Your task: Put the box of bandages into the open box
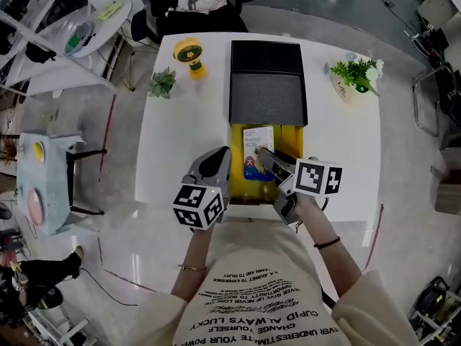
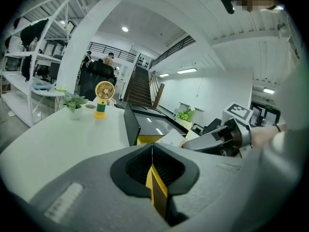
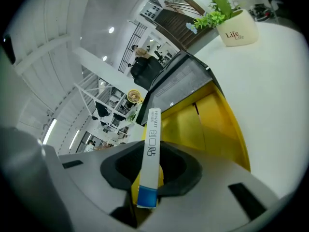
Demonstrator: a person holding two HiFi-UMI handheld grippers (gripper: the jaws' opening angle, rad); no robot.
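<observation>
The open box sits in the middle of the white tabletop. Its yellow inside is bare and its dark lid is folded back flat on the far side.

The right hand-held gripper reaches in over the box's near right corner. Its jaws are set narrow and pinch the box of bandages, whose white and blue edge stands between the pads in the right gripper view. The bandage box is over the left half of the yellow interior, close to the left wall. Whether it touches the bottom cannot be told.

The left hand-held gripper is at the open box's left side, its jaws closed on the thin wall, yellow inside and dark outside.

Beyond the open box's far left corner stand a yellow fan and a small potted plant. A white pot of flowers stands to the far right of the lid.
</observation>
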